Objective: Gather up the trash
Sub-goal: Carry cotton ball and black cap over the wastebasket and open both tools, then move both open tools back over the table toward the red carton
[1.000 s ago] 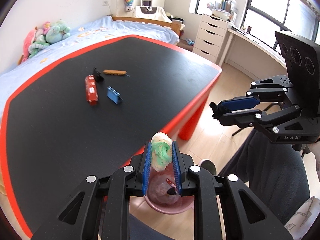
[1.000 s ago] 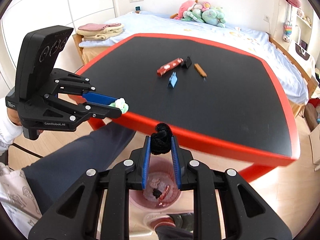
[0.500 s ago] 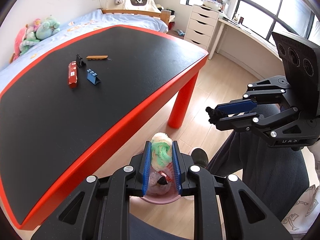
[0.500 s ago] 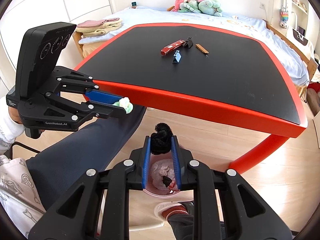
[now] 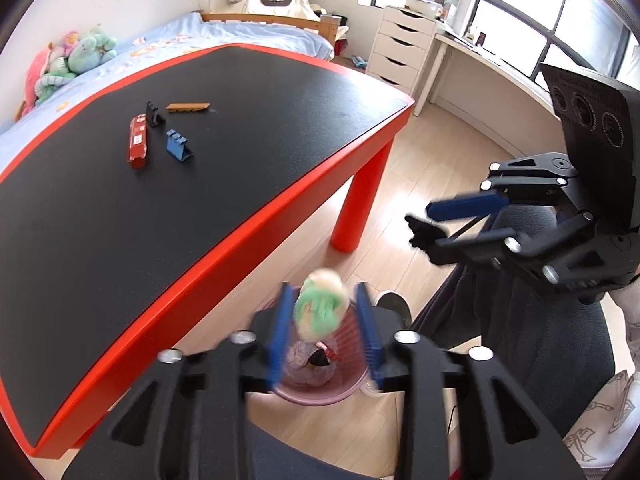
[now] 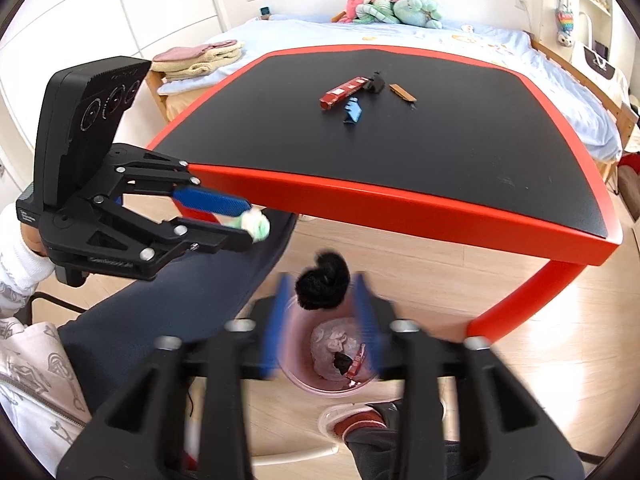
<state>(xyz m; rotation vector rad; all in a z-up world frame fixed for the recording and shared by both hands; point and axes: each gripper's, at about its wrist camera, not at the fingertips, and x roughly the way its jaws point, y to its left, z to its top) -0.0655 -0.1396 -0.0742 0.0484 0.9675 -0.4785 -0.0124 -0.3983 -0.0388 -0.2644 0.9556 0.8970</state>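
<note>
Both jaws just sprung open over pink bin (image 5: 320,394) at frame bottom. Green-white fluff (image 5: 320,312) loose in left gripper (image 5: 325,334), black fluff (image 6: 323,286) loose in right gripper (image 6: 320,326), prob dropping in. Table (image 5: 240,216) bits upper left still to collect.

Left hand-held gripper (image 5: 326,322) and right hand-held gripper (image 6: 320,312) angled downward, jaws just opening.

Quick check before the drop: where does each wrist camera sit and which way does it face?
Left wrist: on the left gripper, looking down past the green-white wad into the pink bin; right gripper and legs at right.
Right wrist: on the right gripper, down past the black wad; left gripper at left.
Shared: bin, red-edged table.
</note>
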